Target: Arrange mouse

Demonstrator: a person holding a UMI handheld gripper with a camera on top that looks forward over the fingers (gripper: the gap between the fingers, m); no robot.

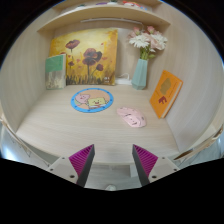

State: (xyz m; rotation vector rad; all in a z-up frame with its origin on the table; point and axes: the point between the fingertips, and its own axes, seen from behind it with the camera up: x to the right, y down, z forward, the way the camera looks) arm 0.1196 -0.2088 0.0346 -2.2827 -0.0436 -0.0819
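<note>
Pink mouse sits right of the round blue mat, well beyond the gripper, whose fingers are wide apart and empty; approach step, next needs reaching forward-right.

A home desk nook: flower painting, vase of flowers, pale wooden desk.

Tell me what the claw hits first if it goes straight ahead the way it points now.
Probably the pink mouse, lying on the desk just ahead of the open claw, slightly toward its right finger. The round blue pad sits further on to the left. Depth is hard to judge.
</note>
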